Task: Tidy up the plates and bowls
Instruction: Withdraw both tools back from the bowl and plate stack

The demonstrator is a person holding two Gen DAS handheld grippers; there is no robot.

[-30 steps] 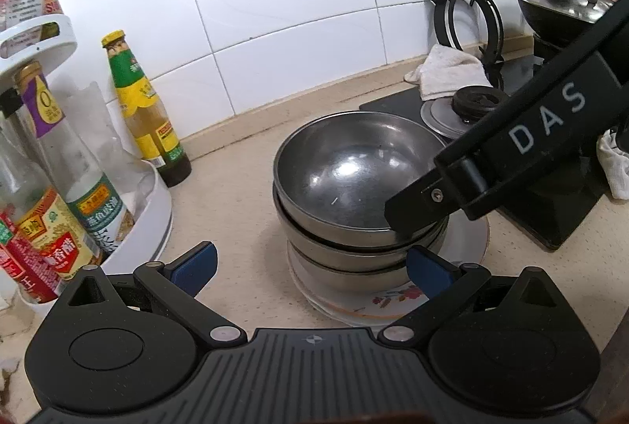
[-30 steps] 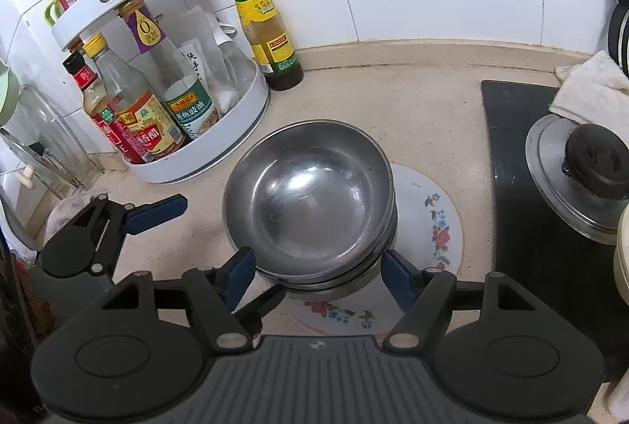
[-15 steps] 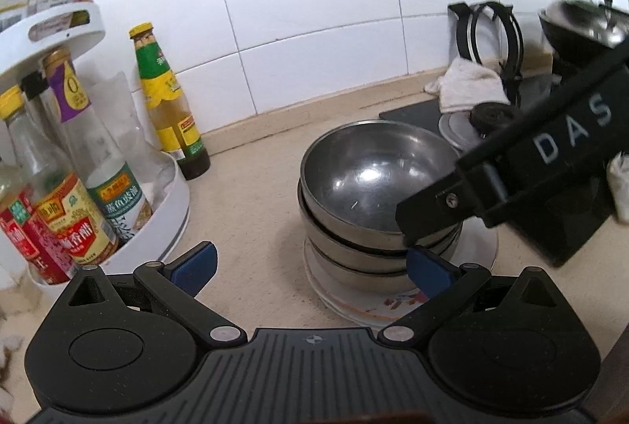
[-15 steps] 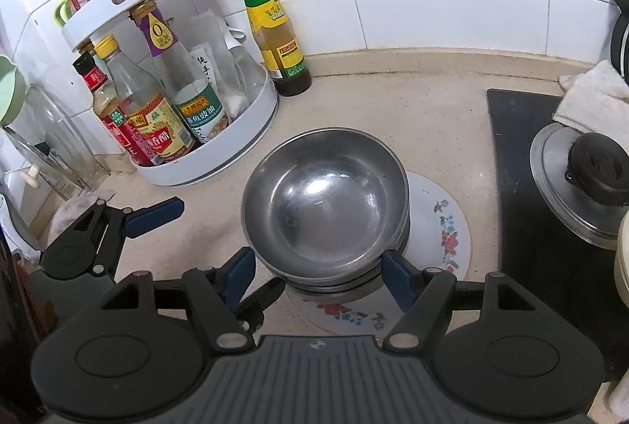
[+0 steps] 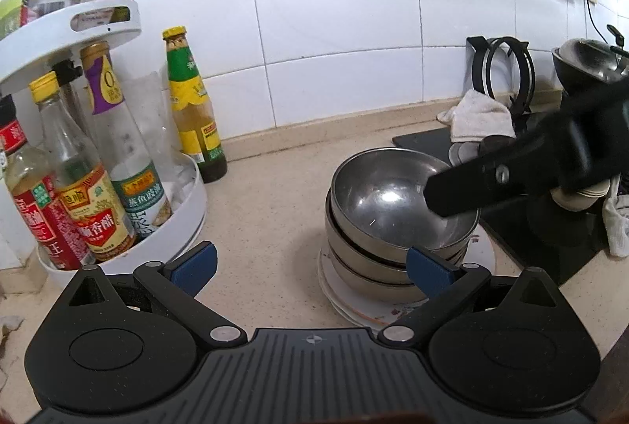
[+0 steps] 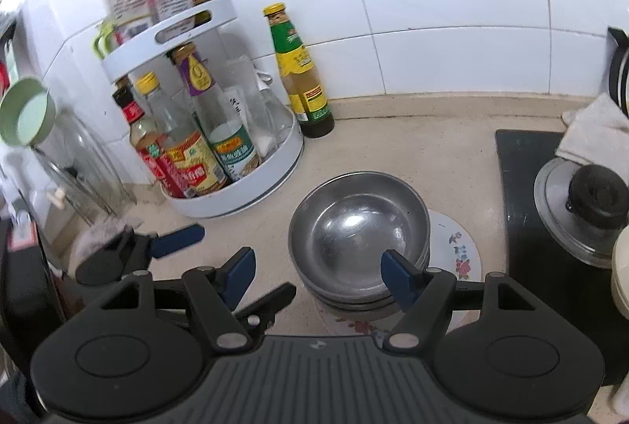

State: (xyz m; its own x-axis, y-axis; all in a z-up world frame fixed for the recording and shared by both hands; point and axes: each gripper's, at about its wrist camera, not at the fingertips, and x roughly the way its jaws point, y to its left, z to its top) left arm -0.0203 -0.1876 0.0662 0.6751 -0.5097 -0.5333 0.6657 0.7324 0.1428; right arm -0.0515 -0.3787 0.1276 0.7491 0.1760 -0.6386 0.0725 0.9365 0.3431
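Observation:
Three steel bowls [image 5: 389,204] stand nested on a small pile of floral plates [image 5: 334,290] on the beige counter. My left gripper [image 5: 310,267] hovers open just short of the stack, whose near side sits by its right blue pad. My right gripper [image 6: 318,276] is also open, above and in front of the same bowls [image 6: 354,231] and plates [image 6: 460,247], with nothing between its pads. One of its fingers [image 5: 471,188] crosses over the top bowl's right rim in the left wrist view. One of the left gripper's fingers [image 6: 177,240] shows at the left in the right wrist view.
A white two-tier rack [image 5: 188,204] of sauce bottles stands at the left, with a green-labelled bottle [image 5: 192,117] beside it by the tiled wall. To the right are a black cooktop [image 6: 526,188], a glass lid [image 6: 582,212], a white cloth [image 5: 479,113] and a wok [image 5: 589,66].
Both grippers have risen and drawn back from the bowl stack, so the stack looks smaller and more wall and rack show. The bowls and plates have not moved.

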